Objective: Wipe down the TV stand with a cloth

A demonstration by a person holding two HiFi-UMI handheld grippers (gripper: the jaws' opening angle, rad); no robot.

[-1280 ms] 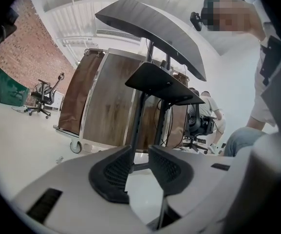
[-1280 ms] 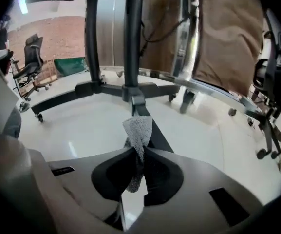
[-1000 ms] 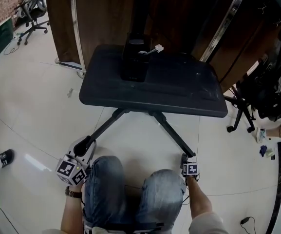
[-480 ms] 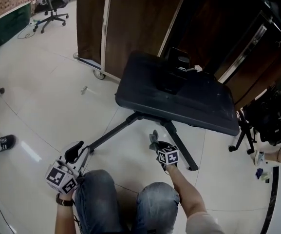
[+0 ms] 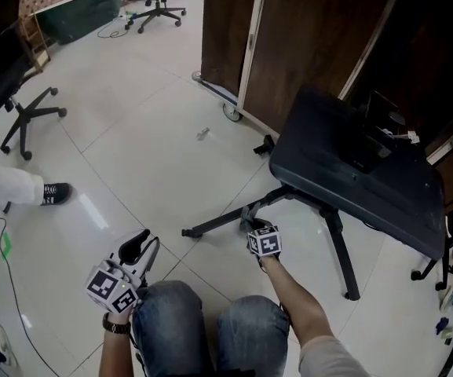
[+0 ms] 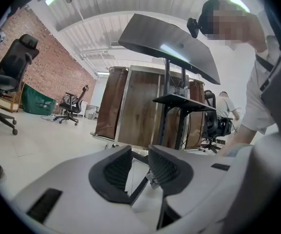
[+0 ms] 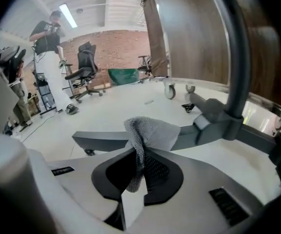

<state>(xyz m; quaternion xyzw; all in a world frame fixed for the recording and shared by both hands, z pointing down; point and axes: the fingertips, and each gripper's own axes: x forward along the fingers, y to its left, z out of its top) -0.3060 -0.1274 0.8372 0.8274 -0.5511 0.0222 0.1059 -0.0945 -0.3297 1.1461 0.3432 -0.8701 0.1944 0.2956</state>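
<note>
- Right hand-held gripper (image 7: pixel 139 168): clenched on a grey cloth (image 7: pixel 151 132), just beside the TV stand (image 5: pixel 352 179), at its leg (image 7: pixel 91 141).
- Leg: lies crosswise ahead of the jaws.
- Stand's black surface: up and to the right.
- Left hand-held gripper (image 6: pixel 139 165): released, empty, by the knee, farther off.

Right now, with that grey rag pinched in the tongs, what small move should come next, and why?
Probably nudge the right tongs forward until the cloth meets the stand's leg, then sweep along it. The cloth is already clamped between the jaws, the dark leg lies just beyond it, and the left tongs sit open and empty.
</note>
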